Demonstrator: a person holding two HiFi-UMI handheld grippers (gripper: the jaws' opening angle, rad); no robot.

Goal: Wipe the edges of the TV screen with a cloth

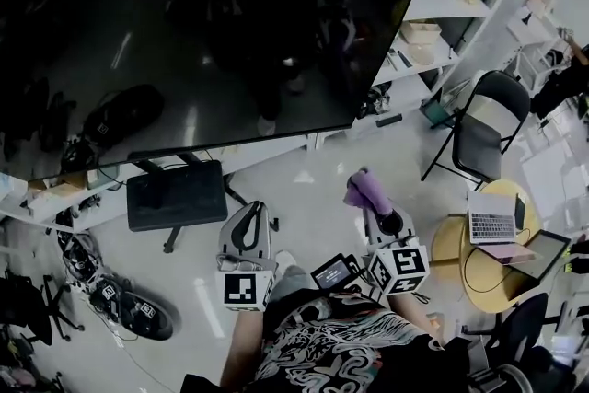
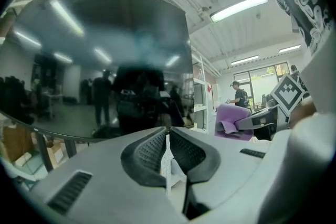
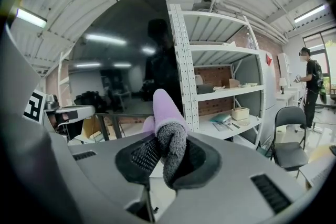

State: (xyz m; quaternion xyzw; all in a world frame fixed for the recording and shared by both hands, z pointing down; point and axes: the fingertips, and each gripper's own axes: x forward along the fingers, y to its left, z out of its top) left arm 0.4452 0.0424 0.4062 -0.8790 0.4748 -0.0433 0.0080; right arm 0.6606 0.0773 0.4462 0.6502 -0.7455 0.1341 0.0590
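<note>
Right gripper view | right gripper [image 3: 167, 150] jaws clamped on cloth [image 3: 164, 107] | left gripper [image 2: 168, 150] jaws together

Blk folding chair [image 1: 480, 143] nr white shelves [image 1: 431, 3], laptop [image 1: 492, 219] on round table [image 1: 445, 246]

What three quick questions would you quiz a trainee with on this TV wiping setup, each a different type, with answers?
1. True or false: the left gripper holds the purple cloth.
2. The right gripper has its jaws: A) wide apart with nothing between them, B) shut on the cloth, C) out of view.
3. What stands just past the right edge of the TV screen?

Key: 1 false, its jaws are together with nothing between them. 2 B. 3 white shelving.
</note>
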